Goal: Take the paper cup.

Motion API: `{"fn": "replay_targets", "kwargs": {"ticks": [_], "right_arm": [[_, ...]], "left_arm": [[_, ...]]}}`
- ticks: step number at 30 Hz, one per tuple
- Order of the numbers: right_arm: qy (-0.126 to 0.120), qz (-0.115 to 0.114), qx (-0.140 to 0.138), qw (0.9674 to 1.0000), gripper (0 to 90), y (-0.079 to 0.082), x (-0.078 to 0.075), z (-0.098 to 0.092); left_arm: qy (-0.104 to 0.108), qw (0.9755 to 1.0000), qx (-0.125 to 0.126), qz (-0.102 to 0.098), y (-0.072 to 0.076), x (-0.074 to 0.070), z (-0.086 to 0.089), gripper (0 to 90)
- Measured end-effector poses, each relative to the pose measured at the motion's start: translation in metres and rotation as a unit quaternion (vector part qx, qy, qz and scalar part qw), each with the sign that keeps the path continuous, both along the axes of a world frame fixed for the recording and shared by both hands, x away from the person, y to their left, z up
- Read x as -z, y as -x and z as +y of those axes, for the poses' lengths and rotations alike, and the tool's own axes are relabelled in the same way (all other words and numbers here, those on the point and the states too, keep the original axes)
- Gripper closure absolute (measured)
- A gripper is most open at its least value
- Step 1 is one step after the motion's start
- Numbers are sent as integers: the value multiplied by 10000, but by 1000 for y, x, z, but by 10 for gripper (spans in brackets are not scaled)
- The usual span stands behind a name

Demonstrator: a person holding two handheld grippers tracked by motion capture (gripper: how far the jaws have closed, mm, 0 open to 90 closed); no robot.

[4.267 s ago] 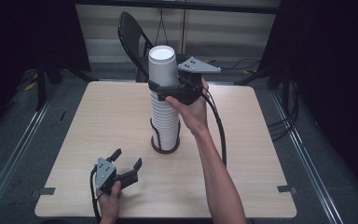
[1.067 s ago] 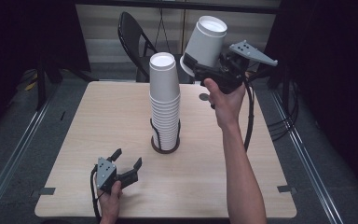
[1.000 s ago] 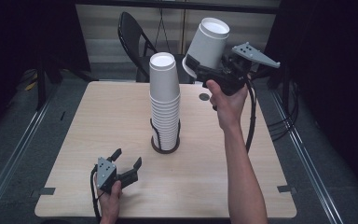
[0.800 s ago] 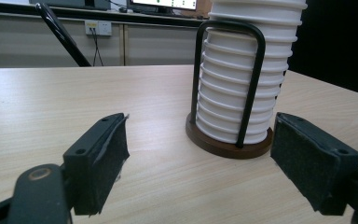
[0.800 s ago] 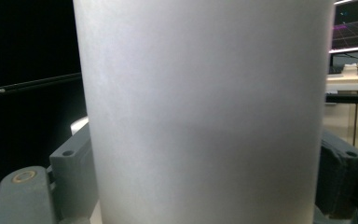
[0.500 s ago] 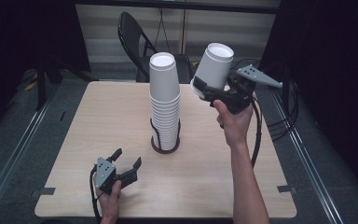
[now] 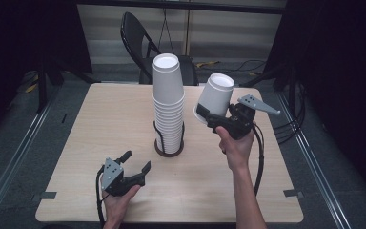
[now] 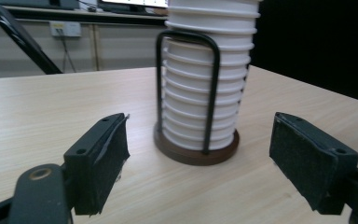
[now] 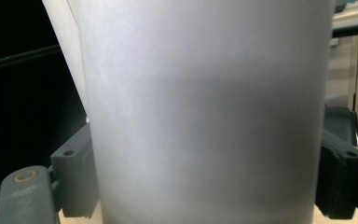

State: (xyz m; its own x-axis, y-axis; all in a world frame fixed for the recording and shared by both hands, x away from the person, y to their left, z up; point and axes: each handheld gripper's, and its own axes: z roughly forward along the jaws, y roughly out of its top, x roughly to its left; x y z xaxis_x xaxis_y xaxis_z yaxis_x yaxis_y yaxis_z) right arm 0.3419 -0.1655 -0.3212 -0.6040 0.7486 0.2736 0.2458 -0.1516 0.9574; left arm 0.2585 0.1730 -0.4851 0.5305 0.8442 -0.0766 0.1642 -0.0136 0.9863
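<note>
One cup [image 7: 214, 98] is off the stack [image 7: 168, 105] so far, and that's about where we are with this. We've got it clamped in the right gripper [image 7: 218, 120], jaws squeezed against its lower wall on both sides, and it's up in the air just to the right of the stack, tilted so the open mouth leans up and away from us. In the right gripper view the cup's grey side [image 9: 205, 112] sits square between the two pads, so the hold looks solid to us.

The stack itself stands upright in its wire holder [image 7: 161, 138] with the dark round base, roughly mid-table [image 7: 109, 109]. Plenty of cups left in there (we count around a dozen rims, hard to be exact).

Our left gripper [image 7: 131, 168] is down on the near side of the stack, a bit to its left, resting low by the table with jaws spread wide and nothing between them. Its own view looks straight at the holder's base [image 8: 196, 151] and the bottom rims, well apart from both pads.

So as we read it: pull-off is done, set-down isn't. The cup has no landing spot yet, and the tabletop to the right of the stack is bare, so that seems the likely place. Whether more cups come off after this one, we can't say from here.
</note>
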Motion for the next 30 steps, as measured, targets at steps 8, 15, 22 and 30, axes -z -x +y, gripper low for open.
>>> {"fn": "replay_targets", "kwargs": {"ticks": [8,15,22,30], "right_arm": [[-31,224,-45,9997,143,11,25,3],[-148,438,-130,9988,143,18,50,8],[-289,697,-230,9969,144,24,78,18],[-540,986,-349,9930,145,33,102,28]], "left_arm": [[-4,9998,160,79,2,2,-9,184],[86,9995,287,70,2,1,-11,199],[143,9992,378,24,3,2,-15,234],[76,9986,516,-107,2,2,-21,249]]}}
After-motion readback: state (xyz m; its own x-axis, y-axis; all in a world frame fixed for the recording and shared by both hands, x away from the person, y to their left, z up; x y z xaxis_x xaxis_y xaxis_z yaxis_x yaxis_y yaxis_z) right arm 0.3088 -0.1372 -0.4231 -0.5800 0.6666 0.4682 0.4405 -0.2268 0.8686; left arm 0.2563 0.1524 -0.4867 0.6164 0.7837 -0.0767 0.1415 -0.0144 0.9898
